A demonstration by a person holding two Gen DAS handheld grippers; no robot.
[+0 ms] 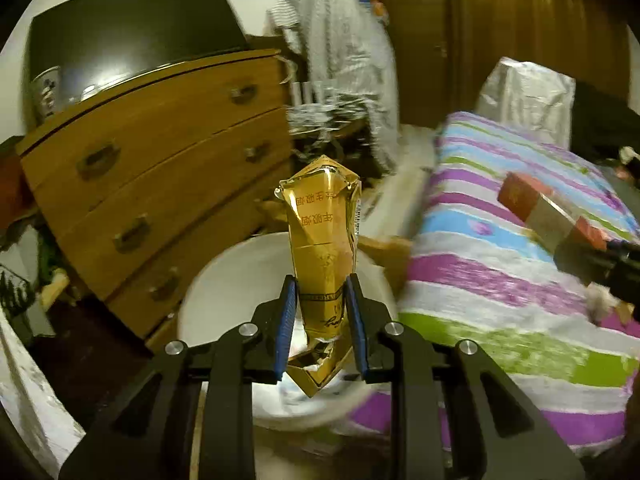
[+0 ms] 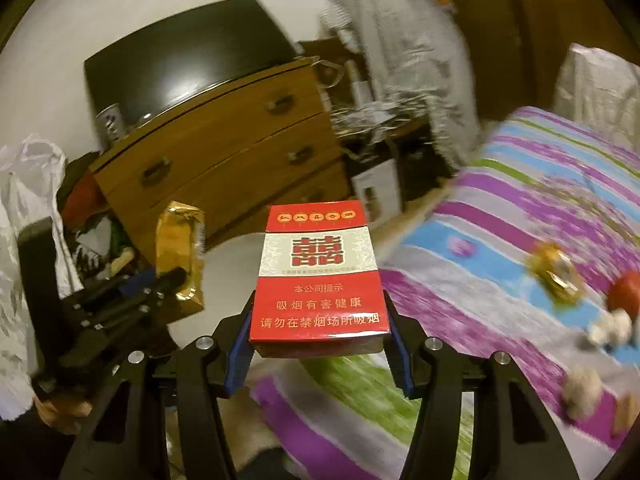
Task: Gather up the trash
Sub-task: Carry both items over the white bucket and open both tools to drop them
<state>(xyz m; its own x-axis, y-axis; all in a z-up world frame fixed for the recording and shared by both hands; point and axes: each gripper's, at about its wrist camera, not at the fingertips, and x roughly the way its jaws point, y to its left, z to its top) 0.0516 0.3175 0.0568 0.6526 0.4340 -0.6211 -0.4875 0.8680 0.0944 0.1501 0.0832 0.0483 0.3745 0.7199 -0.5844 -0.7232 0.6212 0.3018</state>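
My left gripper point(image 1: 320, 300) is shut on a crumpled gold cigarette pack point(image 1: 322, 240), held upright over a white bin point(image 1: 224, 276) that stands beside the bed. The same gold cigarette pack point(image 2: 180, 256) and the left gripper point(image 2: 152, 288) show at the left in the right wrist view. My right gripper point(image 2: 320, 344) is shut on a red and white cigarette box point(image 2: 318, 276), gripped by its sides above the bed's edge. In the left wrist view the red and white cigarette box point(image 1: 540, 208) appears at the right, held over the bedspread.
A striped bedspread point(image 2: 500, 240) carries several scraps: a gold wrapper point(image 2: 554, 272), a red round thing point(image 2: 626, 296) and pale crumpled bits point(image 2: 580, 392). A wooden chest of drawers point(image 1: 160, 184) with a dark screen on top stands at the left. Clutter and bags lie at the far left.
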